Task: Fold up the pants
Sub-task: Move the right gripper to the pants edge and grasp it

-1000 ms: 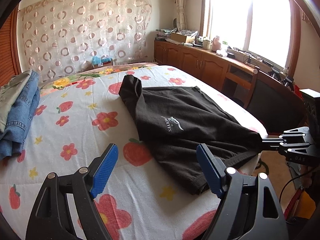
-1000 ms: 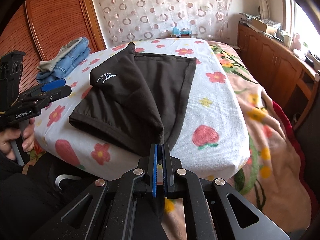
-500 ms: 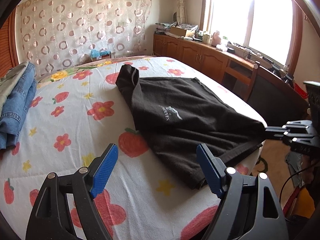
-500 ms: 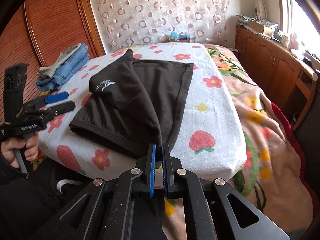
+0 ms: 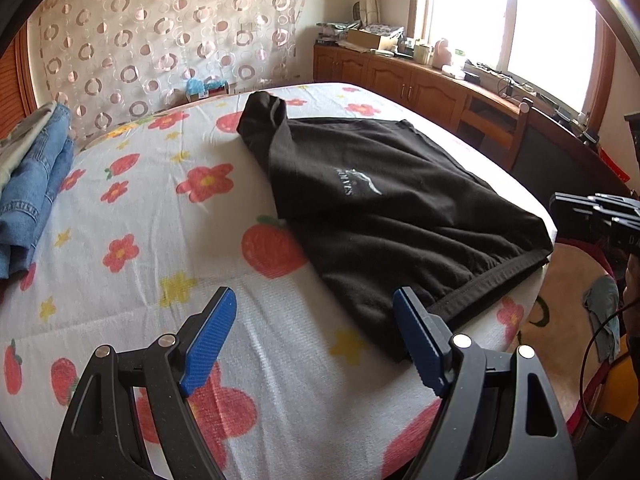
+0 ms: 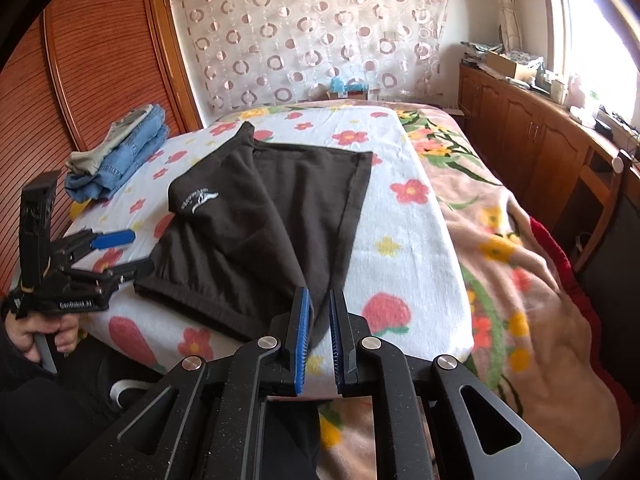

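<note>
Black pants (image 5: 380, 200) with a white logo lie folded on the flowered bed sheet (image 5: 160, 220). My left gripper (image 5: 314, 304) hangs open just above the sheet, its right pad (image 5: 416, 332) beside the waistband's near corner, nothing between its fingers. From the right wrist view the pants (image 6: 272, 208) run toward my right gripper (image 6: 320, 300). Its jaws are opening, a narrow gap shows between the blue pads, and the pants' near corner still lies in that gap. The left gripper (image 6: 136, 251) shows at the bed's left edge, held by a hand.
Folded jeans (image 5: 32, 184) are stacked at the bed's far left. A floral blanket (image 6: 500, 260) drapes the bed's right side. Wooden cabinets (image 5: 400, 80) and a chair (image 5: 520, 128) stand under the window. A slatted wooden door (image 6: 80, 80) is at the left.
My right gripper's pads, shut on the pants corner before, have parted slightly. The left gripper has sunk closer to the sheet near the waistband.
</note>
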Demonstrator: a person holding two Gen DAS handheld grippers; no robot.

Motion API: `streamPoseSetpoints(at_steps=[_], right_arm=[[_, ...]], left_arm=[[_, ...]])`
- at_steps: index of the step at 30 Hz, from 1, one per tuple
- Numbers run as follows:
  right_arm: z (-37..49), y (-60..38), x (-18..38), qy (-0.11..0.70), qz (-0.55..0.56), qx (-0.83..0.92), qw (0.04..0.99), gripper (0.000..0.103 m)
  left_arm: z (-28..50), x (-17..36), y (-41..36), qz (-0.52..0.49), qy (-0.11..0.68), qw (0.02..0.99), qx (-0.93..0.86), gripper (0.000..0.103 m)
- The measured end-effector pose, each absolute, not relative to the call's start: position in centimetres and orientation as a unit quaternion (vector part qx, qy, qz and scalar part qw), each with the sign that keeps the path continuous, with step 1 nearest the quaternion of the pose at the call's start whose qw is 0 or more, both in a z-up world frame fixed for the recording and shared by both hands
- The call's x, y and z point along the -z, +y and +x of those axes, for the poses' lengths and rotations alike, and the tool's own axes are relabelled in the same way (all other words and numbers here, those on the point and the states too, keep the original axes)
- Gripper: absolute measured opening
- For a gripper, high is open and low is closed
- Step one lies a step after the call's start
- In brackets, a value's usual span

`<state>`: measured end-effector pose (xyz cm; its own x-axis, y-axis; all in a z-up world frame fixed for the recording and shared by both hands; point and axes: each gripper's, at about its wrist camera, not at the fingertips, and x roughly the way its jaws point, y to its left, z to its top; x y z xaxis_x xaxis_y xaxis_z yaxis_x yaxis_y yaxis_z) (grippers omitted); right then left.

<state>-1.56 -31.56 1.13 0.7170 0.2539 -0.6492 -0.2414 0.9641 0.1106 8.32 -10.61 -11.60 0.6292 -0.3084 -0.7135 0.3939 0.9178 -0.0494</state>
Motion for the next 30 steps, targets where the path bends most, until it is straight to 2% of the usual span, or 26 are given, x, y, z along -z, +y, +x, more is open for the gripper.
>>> streamPoseSetpoints(at_steps=[5,15,20,30], right_arm=[[-0.7,-30.8,-1.1,0.344,0.006,-0.144,0.928,0.028],[2.2,-28.1,-0.7,0.334,-0.009,-0.179,0.926,0.029],[3.4,-26.7,-0.5,0.333,-0.021,-0.192,0.923,0.036],[6.2,-24.1,-0.4,0.337,-0.038,-0.215,0.916,0.039]], left_arm=[[8.3,11.9,-10.6,0.052,0.389,0.899,0.195,0.081],[8.3,9.8,-9.0,0.039,0.361,0.914,0.182,0.081],[8.4,8.8,-7.6,0.032,0.347,0.922,0.168,0.081],[8.8,7.6,-4.7,0.012,0.329,0.933,0.149,0.081]])
